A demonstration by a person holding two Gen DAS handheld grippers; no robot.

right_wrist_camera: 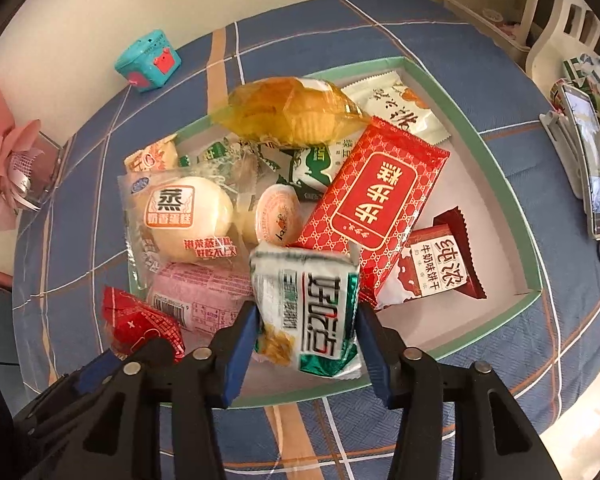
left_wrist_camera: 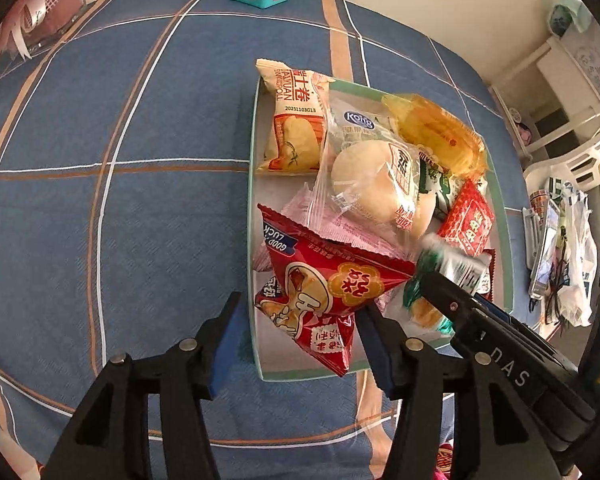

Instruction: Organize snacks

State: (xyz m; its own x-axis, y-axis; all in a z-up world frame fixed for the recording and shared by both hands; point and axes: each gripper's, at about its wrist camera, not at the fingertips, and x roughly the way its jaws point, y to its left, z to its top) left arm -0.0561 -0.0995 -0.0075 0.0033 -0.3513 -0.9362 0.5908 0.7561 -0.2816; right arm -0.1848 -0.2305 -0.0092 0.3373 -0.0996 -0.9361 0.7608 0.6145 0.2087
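Daylight is filling both views evenly, casting soft shadows inside the tray (right_wrist_camera: 496, 168). Glare is glinting off the clear yellow wrapper (right_wrist_camera: 288, 114); the green-and-white packet (left_wrist_camera: 452, 260) is showing motion blur. Fisheye distortion is bowing the checked cloth (left_wrist_camera: 100, 160), corners vignetting black.

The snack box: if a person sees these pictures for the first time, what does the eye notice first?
First comes the pale green box on the blue plaid cloth, heaped with bright snack packets. The big red patterned packet lies near its middle, with an orange-wrapped pastry behind it. In front, the right gripper has a green and white packet between its fingers, and the left gripper is around a red bag at the box's near edge.
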